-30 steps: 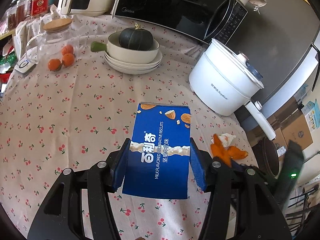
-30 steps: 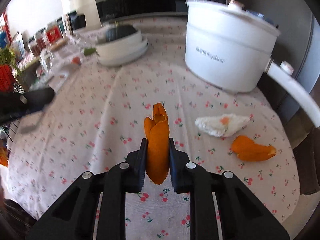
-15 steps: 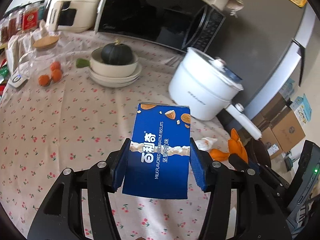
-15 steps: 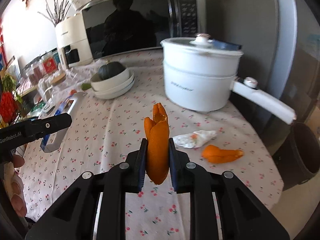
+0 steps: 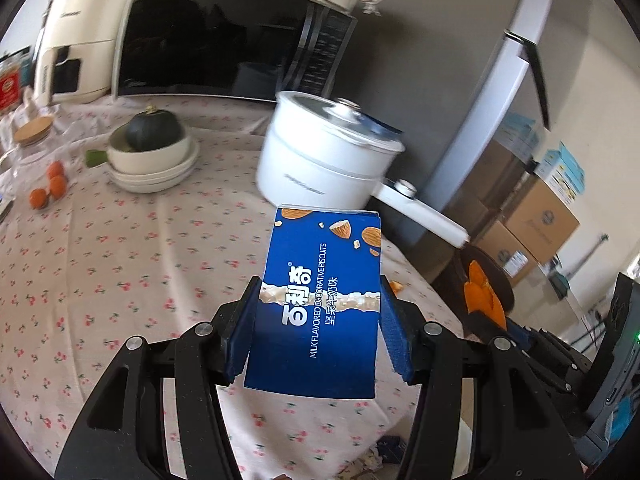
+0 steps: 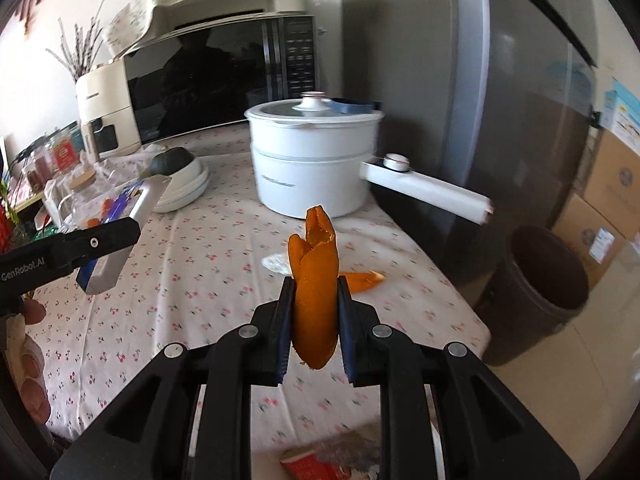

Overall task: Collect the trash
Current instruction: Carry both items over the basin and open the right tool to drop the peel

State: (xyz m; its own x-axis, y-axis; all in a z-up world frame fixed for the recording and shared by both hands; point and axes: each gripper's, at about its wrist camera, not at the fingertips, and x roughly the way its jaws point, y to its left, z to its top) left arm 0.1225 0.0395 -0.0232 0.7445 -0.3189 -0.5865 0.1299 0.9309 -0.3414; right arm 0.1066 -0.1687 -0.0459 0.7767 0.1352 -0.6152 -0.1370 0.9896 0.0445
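My left gripper [image 5: 318,322] is shut on a blue biscuit box [image 5: 320,280] and holds it upright above the cherry-print tablecloth [image 5: 120,260]. My right gripper [image 6: 314,312] is shut on a curled orange peel [image 6: 314,280], also off the table. In the left wrist view that peel [image 5: 480,294] shows at the right, in front of a dark brown bin [image 6: 544,280] that stands on the floor past the table's right edge. Another orange peel [image 6: 362,280] and a crumpled white tissue [image 6: 276,262] lie on the cloth near that edge.
A white electric pot [image 6: 316,164] with a long handle [image 6: 428,194] stands close behind the peels. Farther back are a microwave [image 5: 224,44], a bowl holding a dark squash [image 5: 154,148] and small oranges [image 5: 48,188]. Cardboard boxes [image 5: 536,224] sit on the floor at right.
Both grippers have risen and swung right toward the table's edge with their loads. The bin has come into the right wrist view, and the right gripper now shows in the left wrist view.
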